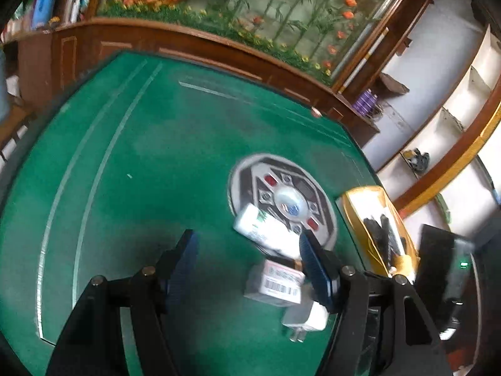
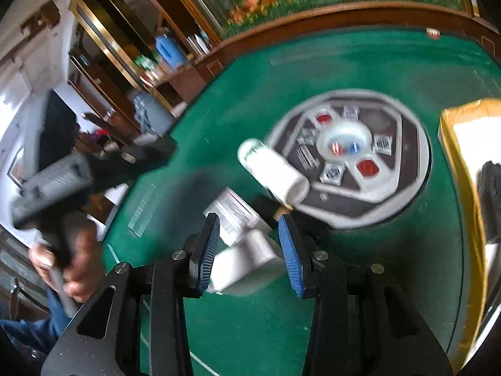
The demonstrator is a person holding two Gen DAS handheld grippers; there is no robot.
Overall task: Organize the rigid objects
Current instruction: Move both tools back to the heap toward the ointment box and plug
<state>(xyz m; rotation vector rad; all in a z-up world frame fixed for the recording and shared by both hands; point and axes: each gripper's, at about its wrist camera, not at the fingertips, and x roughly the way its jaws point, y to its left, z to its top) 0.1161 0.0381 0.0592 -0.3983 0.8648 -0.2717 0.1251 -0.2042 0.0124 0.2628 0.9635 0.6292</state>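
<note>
Judging from how things lie, a small cluster is kept in the middle of the green mahjong table [image 1: 131, 163]: a white tube-like bottle [image 1: 263, 227] lying on its side, partly over the round dice console [image 1: 283, 199], a small barcoded box [image 1: 275, 283] just beside it, and a white plug adapter [image 1: 305, 315] nearest the camera, prongs out; a yellow-lined box [image 1: 380, 228] with dark items already in it is parked at the table edge, probably as the drop-off, so the loose bits seem to be what's left to sort; the left gripper [image 1: 249, 258] is held fairly wide with only bare felt between the fingers, nothing gripped, one pad just beside the small box; the right gripper [image 2: 250, 250] is angled down over the adapter [image 2: 247, 261], jaws parted about halfway with the adapter seen between them, but whether the pads actually press on it can't be told through the blur; it looks framed rather than clamped; the person's hand [image 2: 67, 266] on the left tool's handle is caught in the right view; next up is likely a squeeze on the adapter, which could skid on felt since it's smooth and blocky.
</note>
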